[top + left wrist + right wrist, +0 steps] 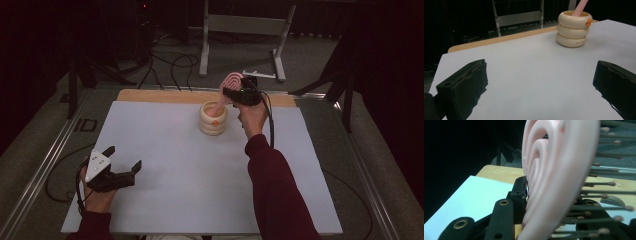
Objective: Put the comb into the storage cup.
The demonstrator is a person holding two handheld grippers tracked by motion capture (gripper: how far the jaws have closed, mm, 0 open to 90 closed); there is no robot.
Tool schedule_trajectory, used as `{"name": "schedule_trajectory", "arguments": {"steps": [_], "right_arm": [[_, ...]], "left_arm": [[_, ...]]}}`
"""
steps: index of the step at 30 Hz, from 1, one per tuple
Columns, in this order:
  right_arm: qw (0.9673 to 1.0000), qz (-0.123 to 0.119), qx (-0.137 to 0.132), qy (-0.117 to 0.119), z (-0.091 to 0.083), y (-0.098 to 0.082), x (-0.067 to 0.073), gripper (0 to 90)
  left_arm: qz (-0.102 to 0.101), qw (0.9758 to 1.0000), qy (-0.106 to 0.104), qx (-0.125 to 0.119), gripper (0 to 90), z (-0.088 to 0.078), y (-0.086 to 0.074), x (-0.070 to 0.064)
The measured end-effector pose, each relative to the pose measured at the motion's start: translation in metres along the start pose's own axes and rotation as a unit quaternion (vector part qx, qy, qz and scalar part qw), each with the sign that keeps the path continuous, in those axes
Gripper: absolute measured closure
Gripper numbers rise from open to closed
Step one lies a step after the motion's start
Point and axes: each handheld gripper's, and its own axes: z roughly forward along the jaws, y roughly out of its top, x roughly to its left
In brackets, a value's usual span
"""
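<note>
Landmark: cream ringed cup (213, 119), three stacked rounded rings, upright on the desk (200, 200), toward the far middle of the white sheet; same cup in the left gripper view (573, 29), small orange mark (588, 22) at its top ring.

Hairbrush: pink hairbrush (227, 88), handle end down inside the cup, head above the rim and leaning away to the cup's right; handle visible rising out of the cup mouth (580, 7); head close up in the right gripper view (554, 177), curved open ribs on the back, dark bristles with rounded tips pointing to the side.

Right tool: right tool (240, 92) above and just to the right of the cup, clamped on the brush head; black pad pressed against the ribbed back of the head, other side among the bristles (604, 192).

Right hand: hand (250, 117) below the tool, just right of the cup; dark red sleeve (275, 190) running back toward the near desk edge.

Left tool: left tool (120, 162) well apart from the cup, toward the near left part of the sheet; jaws spread wide, nothing between them; low over bare white surface; grey three-cornered plate (97, 165) on top.

Left hand: hand (97, 197) behind the left tool, at the near left desk edge.

Desk surface: white sheet over a wooden top, wood strip (165, 96) exposed beyond the cup at the far edge.

Background: metal frame (240, 30) on the floor, far beyond the cup.
</note>
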Motion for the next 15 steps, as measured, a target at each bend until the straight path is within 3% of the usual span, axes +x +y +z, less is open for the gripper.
{"name": "schedule_trajectory", "arguments": {"steps": [15], "right_arm": [[0.9999, -0.008, 0.011, 0.002, 0.0102, -0.0092, 0.0054, 63.0]], "left_arm": [[0.002, 1.0, 0.001, 0.0, 0.2, -0.0005, 0.0005, 0.0]]}}
